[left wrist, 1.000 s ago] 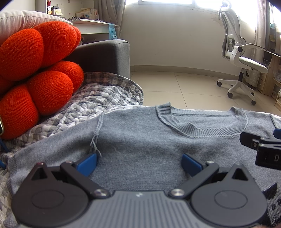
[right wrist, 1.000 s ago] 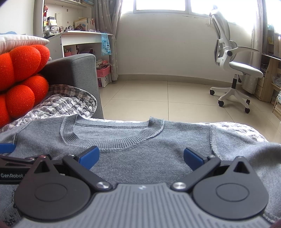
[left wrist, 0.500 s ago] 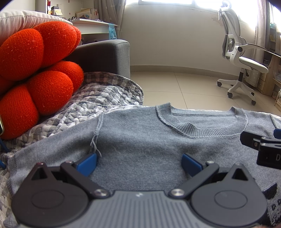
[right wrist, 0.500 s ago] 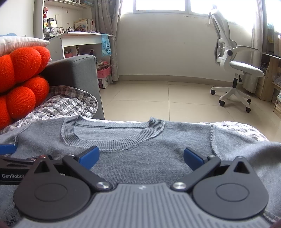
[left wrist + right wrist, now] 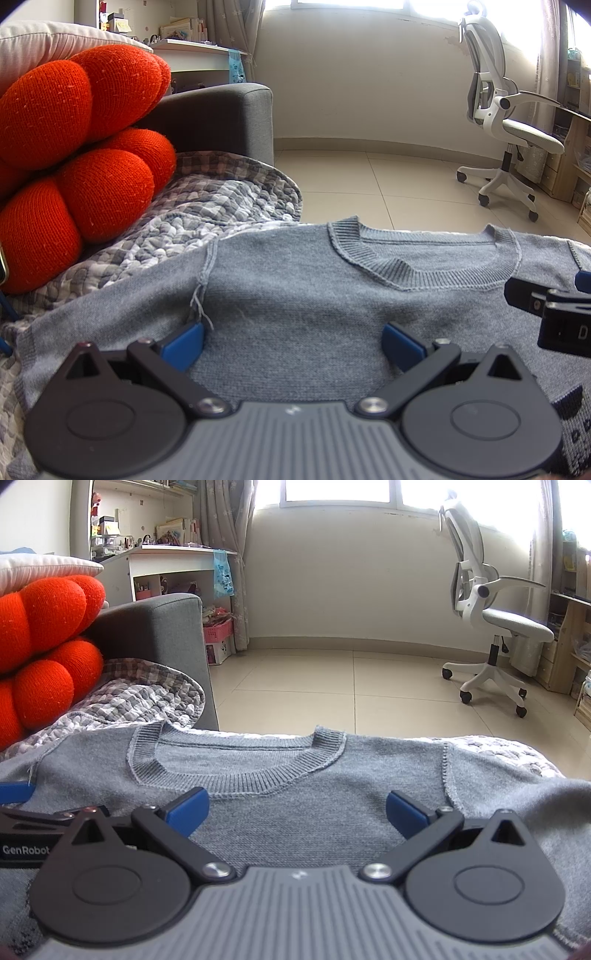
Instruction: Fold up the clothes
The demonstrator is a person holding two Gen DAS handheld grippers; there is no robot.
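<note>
Both jaws spread, empty: left hand-held gripper (image 5: 291, 338), right hand-held gripper (image 5: 297, 810). Grey knit sweater (image 5: 314, 295) flat ahead on quilted sofa cover (image 5: 207, 210), collar toward far edge, shoulders crosswise; left nearer left shoulder seam, probably.

A lived-in home room, part lounge, part study. At nine o'clock a grey fabric sofa arm (image 5: 159, 627) carries a lumpy orange knitted cushion (image 5: 44, 635) and a grey checked quilted throw (image 5: 147, 698). At eleven, a cluttered white desk (image 5: 177, 554) with shelves; at two, a white mesh office chair (image 5: 491, 616) on pale floor tiles (image 5: 332, 683).
</note>
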